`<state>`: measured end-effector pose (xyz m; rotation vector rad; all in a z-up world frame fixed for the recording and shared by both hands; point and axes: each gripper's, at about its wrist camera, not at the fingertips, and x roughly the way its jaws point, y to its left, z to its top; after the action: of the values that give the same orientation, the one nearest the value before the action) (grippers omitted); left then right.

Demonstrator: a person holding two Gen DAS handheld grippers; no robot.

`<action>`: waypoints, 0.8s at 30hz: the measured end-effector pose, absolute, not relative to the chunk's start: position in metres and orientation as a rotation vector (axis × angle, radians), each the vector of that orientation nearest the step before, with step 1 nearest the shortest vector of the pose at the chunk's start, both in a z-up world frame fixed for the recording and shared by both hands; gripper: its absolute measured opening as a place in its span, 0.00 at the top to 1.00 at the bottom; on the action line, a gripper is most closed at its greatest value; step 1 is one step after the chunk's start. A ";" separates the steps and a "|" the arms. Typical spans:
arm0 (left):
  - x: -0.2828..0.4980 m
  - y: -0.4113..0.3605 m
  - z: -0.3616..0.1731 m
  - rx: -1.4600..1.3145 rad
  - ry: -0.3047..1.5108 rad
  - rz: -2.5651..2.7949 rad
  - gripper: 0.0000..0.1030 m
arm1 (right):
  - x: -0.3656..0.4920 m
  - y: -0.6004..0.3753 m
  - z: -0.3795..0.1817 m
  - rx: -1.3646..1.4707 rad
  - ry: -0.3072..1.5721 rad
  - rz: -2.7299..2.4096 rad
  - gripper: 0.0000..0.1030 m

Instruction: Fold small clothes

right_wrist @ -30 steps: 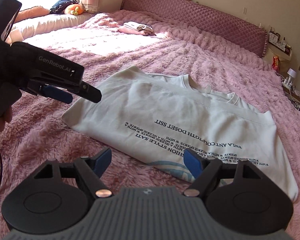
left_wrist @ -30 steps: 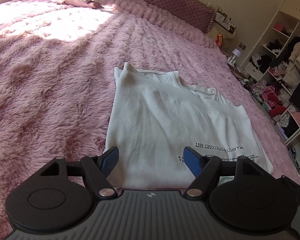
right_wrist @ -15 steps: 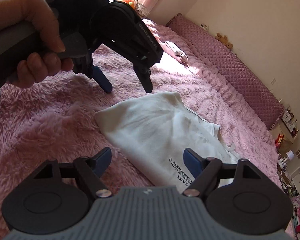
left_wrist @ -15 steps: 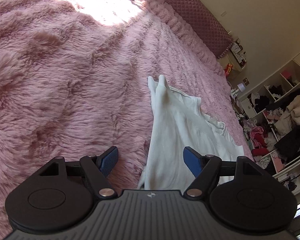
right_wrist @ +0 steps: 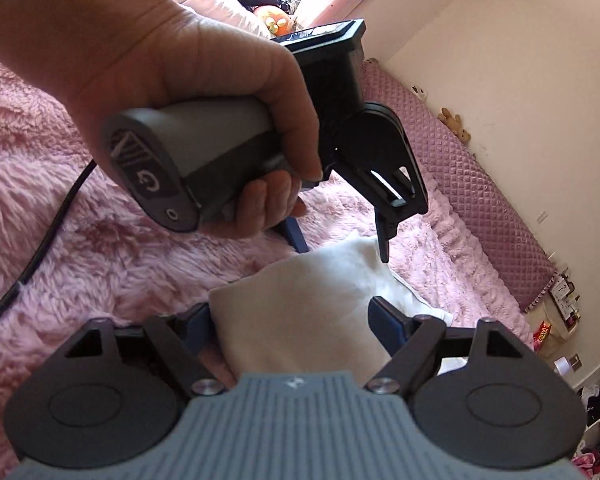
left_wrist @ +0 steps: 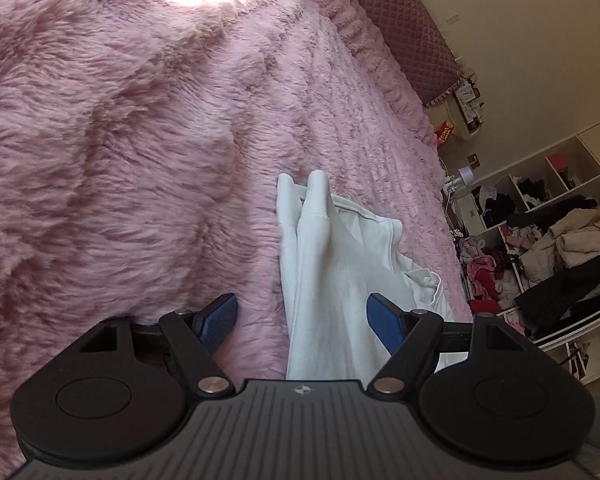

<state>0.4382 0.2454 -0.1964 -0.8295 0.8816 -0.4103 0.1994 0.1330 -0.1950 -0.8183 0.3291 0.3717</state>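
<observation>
1. No readable writing on the white cotton t-shirt (left_wrist: 332, 280); the grey handle in the person's hand (right_wrist: 204, 92) shows only a power symbol.
2. Shirt lies on the fluffy pink bedspread (left_wrist: 120, 140), running between the left gripper (left_wrist: 302, 316)'s spread blue pads. Right gripper (right_wrist: 290, 326) is also wide apart, straddling a shirt corner.
3. The white open shelving (left_wrist: 548, 248) is stuffed with jumbled clothes.

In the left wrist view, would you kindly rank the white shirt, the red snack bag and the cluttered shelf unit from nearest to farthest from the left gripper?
1. White shirt: between the open fingers of the left gripper.
2. Cluttered shelf unit: off the bed, right.
3. Red snack bag: upper right, by the headboard.
</observation>
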 end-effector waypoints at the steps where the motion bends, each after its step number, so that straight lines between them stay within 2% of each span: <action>1: 0.446 0.245 -0.197 -0.838 0.883 -0.414 0.16 | 0.203 0.134 -0.195 -0.812 0.329 0.369 0.26; 12: 0.487 0.227 -0.208 -0.979 0.893 -0.444 0.15 | 0.211 0.131 -0.201 -0.829 0.253 0.344 0.25; 15: 0.491 0.219 -0.205 -0.951 0.902 -0.434 0.20 | 0.212 0.131 -0.202 -0.830 0.249 0.337 0.25; 17: 0.491 0.216 -0.204 -0.923 0.913 -0.413 0.37 | 0.214 0.130 -0.201 -0.816 0.260 0.341 0.27; 18: 0.491 0.215 -0.204 -0.915 0.920 -0.404 0.41 | 0.213 0.130 -0.201 -0.805 0.269 0.347 0.33; 19: 0.491 0.216 -0.203 -0.906 0.921 -0.395 0.52 | 0.214 0.129 -0.200 -0.797 0.279 0.352 0.37; 20: 0.489 0.216 -0.203 -0.888 0.921 -0.373 0.69 | 0.221 0.127 -0.198 -0.780 0.295 0.364 0.46; 22: 0.485 0.218 -0.204 -0.861 0.929 -0.350 0.77 | 0.223 0.124 -0.194 -0.744 0.313 0.385 0.60; 24: 0.481 0.218 -0.201 -0.863 0.904 -0.356 0.79 | 0.223 0.123 -0.190 -0.715 0.339 0.415 0.95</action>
<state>0.4807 0.2181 -0.2013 -0.8628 0.9038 -0.3562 0.2230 0.1234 -0.1898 -0.7146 0.3386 0.4155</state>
